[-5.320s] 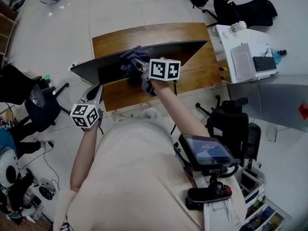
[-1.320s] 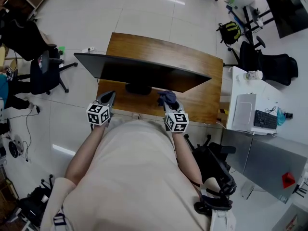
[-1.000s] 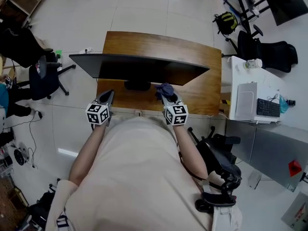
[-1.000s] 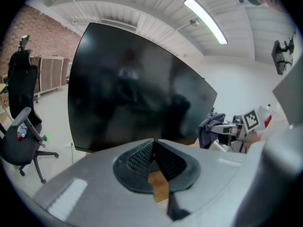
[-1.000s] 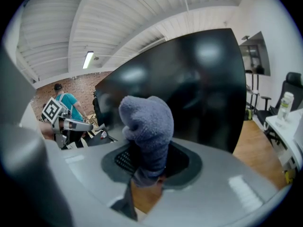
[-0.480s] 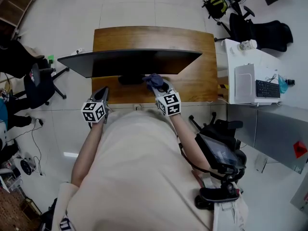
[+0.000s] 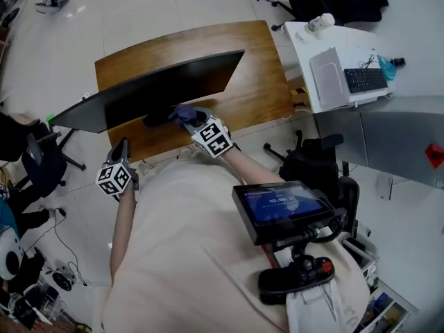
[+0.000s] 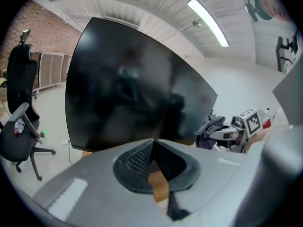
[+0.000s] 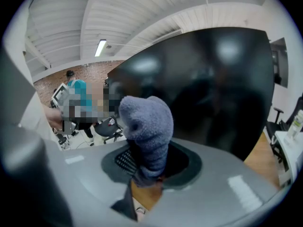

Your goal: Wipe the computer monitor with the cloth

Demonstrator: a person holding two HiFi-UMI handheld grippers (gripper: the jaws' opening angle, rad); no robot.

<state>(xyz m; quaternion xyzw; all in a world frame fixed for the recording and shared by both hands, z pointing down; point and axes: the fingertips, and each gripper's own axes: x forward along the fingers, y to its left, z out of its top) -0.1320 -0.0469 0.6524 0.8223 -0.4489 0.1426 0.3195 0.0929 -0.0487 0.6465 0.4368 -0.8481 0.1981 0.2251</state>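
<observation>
Wooden desk (image 7: 258, 75) under dark monitor (image 7: 159, 92), white tiled floor (image 7: 125, 12)

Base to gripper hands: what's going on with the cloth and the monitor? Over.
Left gripper shut, empty, clear of the monitor. Right gripper shut on the cloth, low by the monitor's bottom edge. Nothing seen in the way. Over.

In the head view the monitor (image 7: 149, 96) covers most of its stand (image 7: 156, 119) and a strip of the surface (image 7: 257, 75). The cloth (image 7: 184, 113) buries the tips of the right gripper (image 7: 191, 118). In the right gripper view the cloth fills the gap and hides the pads' inner faces. In the left gripper view the body of the left gripper (image 8: 153, 142) cuts off the monitor's lower edge, and the screen's reflections are too dim to tell.
</observation>
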